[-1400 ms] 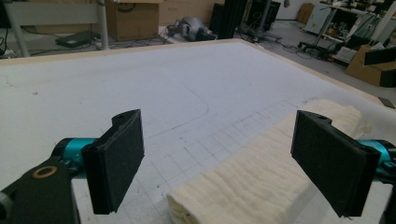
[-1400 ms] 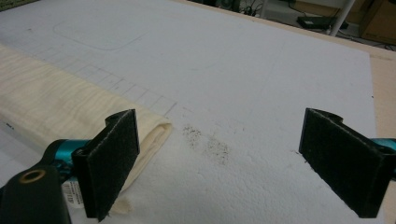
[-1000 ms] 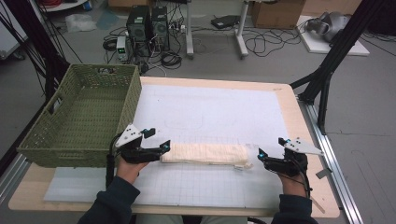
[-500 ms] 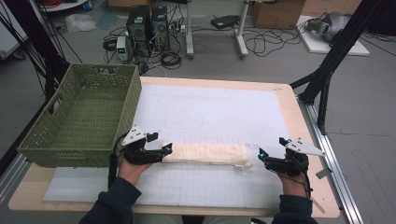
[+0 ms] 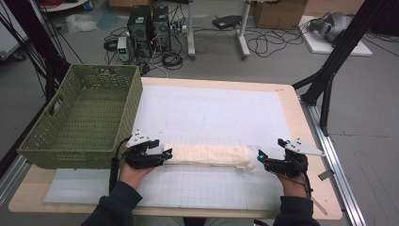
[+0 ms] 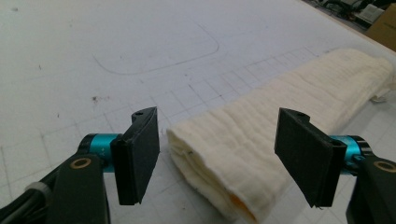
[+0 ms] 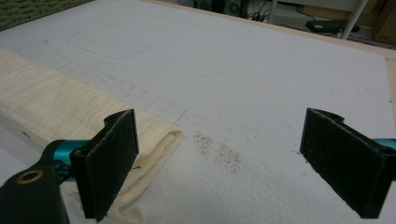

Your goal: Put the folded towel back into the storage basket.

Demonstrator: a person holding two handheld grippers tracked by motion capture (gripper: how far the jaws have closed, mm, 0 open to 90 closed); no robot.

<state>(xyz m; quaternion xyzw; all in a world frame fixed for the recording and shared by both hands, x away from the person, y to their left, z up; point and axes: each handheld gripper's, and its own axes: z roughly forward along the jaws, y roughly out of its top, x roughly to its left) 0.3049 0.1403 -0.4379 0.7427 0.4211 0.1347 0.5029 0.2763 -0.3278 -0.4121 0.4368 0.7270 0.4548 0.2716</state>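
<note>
Folded cream towel (image 5: pixel 207 154) lying lengthwise across the white mat (image 5: pixel 211 113) on the surface (image 5: pixel 301 141), near its front edge, between two hand-held grippers. At the towel's left end, left hand-held gripper (image 5: pixel 164 154), jaws wide apart and just now closing in, the folded end reaching between the pads (image 6: pixel 140 154) in the left gripper view but pressed by neither. At the opposite end, right hand-held gripper (image 5: pixel 260 157), spread wide with nothing gripped; in the right gripper view, towel corner (image 7: pixel 159 140) beside and partly behind one pad (image 7: pixel 112 163), the other pad well clear over bare mat. Green woven basket (image 5: pixel 80 122) at the surface's left edge, just behind the left hand (image 5: pixel 134 172).
</note>
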